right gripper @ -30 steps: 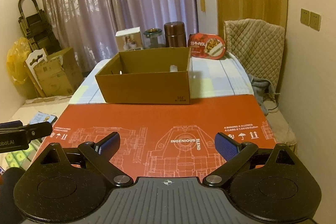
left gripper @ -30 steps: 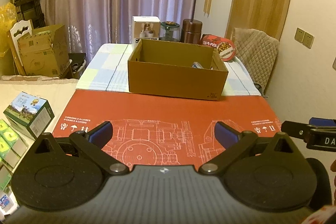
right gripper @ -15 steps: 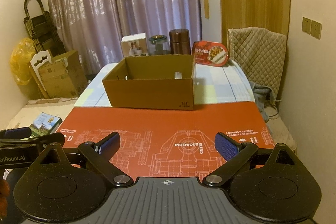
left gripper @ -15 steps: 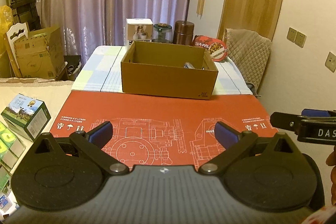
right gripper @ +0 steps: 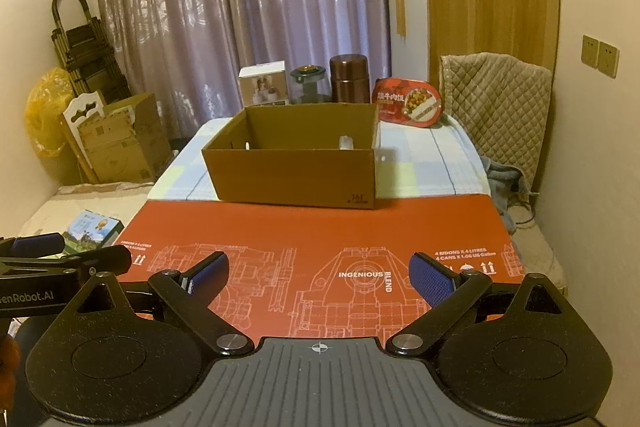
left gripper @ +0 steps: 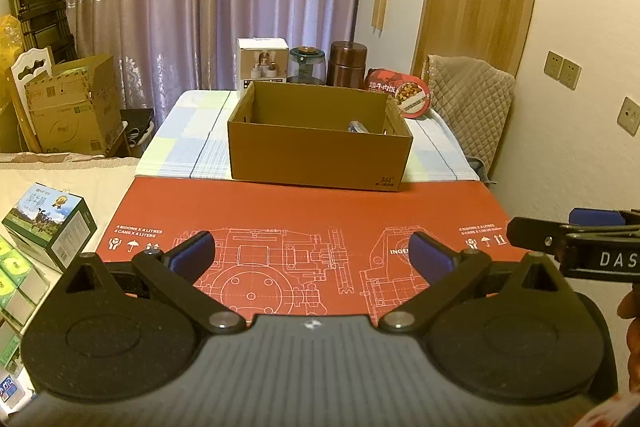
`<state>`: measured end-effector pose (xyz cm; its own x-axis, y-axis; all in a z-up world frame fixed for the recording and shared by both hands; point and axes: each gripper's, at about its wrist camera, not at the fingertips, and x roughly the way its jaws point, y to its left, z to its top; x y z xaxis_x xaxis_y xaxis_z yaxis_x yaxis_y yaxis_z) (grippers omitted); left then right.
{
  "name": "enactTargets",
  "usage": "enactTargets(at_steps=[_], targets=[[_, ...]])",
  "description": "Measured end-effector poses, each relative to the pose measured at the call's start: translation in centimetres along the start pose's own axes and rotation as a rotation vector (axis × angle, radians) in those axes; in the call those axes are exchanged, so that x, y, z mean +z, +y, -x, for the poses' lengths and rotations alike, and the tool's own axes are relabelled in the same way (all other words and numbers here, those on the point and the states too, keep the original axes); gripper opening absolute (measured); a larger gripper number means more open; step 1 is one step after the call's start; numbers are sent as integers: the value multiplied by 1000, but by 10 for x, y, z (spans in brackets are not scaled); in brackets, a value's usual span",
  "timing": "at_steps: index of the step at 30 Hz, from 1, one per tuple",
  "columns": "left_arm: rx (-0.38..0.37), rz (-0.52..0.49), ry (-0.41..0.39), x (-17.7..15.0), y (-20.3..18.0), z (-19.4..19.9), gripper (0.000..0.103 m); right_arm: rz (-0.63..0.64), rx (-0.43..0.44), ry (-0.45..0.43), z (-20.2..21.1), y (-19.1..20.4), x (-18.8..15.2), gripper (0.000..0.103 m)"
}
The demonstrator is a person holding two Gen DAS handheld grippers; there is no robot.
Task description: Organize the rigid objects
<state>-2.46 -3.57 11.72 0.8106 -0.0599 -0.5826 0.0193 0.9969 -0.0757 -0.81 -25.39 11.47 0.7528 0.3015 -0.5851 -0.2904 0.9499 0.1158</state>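
- left gripper (left gripper: 311, 257): jaws wide apart, nothing between them, hovering over the near edge of the red mat (left gripper: 312, 203). Same for the right gripper (right gripper: 318, 277): spread wide, empty.
- milk carton box (left gripper: 50, 223) at 9 o'clock, off the mat on the bed beside the green packs (left gripper: 10, 277). Judged stiff cardboard, moderately heavy if full; pinch across the narrow sides, not the printed top.
- red mat bare, nothing on it to pick up.
- cardboard box (left gripper: 320, 155) at 12 o'clock, just beyond the mat's far edge on the checked cloth (left gripper: 188, 143); open top, likely the bin. Something pale shows inside at the right wall, too hidden to name.
- Behind the box, far row, left to right: white product box (left gripper: 262, 65), glass jar (left gripper: 307, 65), copper-brown canister (left gripper: 347, 65), red meal tray (left gripper: 400, 97) leaning on edge.
- Handling guesses: white box light, stiff, grip flat faces. Jar fragile, slick; take the body below the lid, gently. Canister looks metal, smooth, may slip; grip mid-height, squarely. Tray light, thin rim; pinch the edge, could flex.
- Far row needs a reach over or around the box; risk of knocking the jar.
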Motion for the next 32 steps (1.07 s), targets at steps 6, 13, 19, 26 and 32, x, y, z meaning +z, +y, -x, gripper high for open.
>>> enactTargets(at_steps=[6, 13, 19, 26, 32], targets=[[-1, -1, -1, 0, 0, 0, 101, 1, 1, 1, 0, 0, 0, 94], [-1, -2, 3, 1, 0, -1, 101, 0, 0, 3, 0, 1, -1, 94], [-2, 1, 4, 0, 0, -2, 101, 2, 2, 5, 0, 2, -1, 94], [-5, 5, 8, -1, 0, -4, 101, -3, 6, 10, -2, 2, -3, 94], [-19, 19, -9, -3, 2, -3, 101, -10, 7, 9, -2, 1, -4, 94]])
